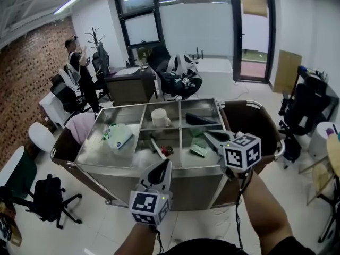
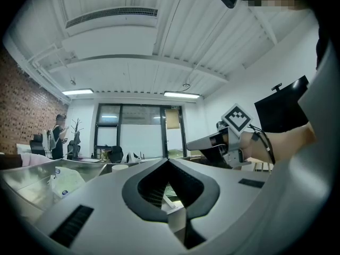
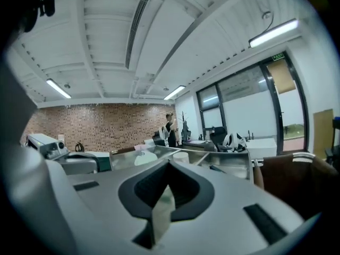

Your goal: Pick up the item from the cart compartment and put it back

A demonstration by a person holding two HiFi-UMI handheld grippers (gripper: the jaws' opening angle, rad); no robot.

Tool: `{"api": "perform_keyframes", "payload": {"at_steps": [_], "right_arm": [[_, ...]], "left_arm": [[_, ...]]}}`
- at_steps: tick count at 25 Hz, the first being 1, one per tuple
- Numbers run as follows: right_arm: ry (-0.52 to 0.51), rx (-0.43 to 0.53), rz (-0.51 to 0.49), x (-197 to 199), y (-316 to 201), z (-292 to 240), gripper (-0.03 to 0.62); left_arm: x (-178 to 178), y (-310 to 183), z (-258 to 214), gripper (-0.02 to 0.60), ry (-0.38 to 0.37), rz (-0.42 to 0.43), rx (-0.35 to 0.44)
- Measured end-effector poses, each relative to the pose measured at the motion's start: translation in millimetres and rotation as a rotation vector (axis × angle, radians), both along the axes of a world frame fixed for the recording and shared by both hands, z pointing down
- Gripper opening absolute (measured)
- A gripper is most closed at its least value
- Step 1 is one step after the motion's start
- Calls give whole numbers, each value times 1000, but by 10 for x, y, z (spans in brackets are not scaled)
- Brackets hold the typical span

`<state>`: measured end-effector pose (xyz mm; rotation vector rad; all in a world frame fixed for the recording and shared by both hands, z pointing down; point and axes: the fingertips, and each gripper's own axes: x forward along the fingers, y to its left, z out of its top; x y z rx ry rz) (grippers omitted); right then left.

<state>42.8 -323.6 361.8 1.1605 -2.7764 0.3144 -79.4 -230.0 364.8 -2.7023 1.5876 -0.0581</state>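
- my right tongs (image 1: 207, 135) are clenched, held above the right side of the steel cart (image 1: 114, 166), and point toward its middle.
- in the right gripper view a thin pale-green strip stands edge-on in the seam between the jaws. i take it for the green packet (image 1: 199, 150), pinched there.
- in the head view that packet shows just under the right jaw tips, over the front right compartment. from that view i cannot tell whether it hangs clear of the compartment floor.
- my left tongs (image 1: 162, 169) are clenched too, tip against tip, with nothing gripped. they are held level at the cart's front edge, in line with the middle front compartment.
- the two tongs are near each other but apart. the left gripper view shows the right one off to its right, with its marker cube above my wrist.
- a white mug (image 1: 160, 118) stands upright in the middle back compartment.
- a dark flat thing (image 1: 201, 119) lies in the right back compartment.
- a white bag with blue and green print (image 1: 119, 136) lies in the large left compartment.
- a small red item (image 1: 168, 151) lies in the middle front compartment beside a slim pale tool.
- a brown bag (image 1: 255, 124) hangs at the cart's right end.
- a person (image 1: 79, 68) stands well beyond the cart by the brick wall, among desks and chairs.
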Motion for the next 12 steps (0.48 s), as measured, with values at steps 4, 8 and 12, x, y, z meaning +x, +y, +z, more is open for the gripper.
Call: {"api": "perform_keyframes", "payload": {"at_steps": [4,8,12], "right_arm": [[-92,62,20,214,339,-207,17],[-131,88,37,314,524,-270,17],[-174,101,53,387,727,-295,17]], "left_arm": [[-25,4,6,0,3,-8,-2],[-5,8,1,0,6,-7,1],[-15,13,14,0,8,-6,0]]}}
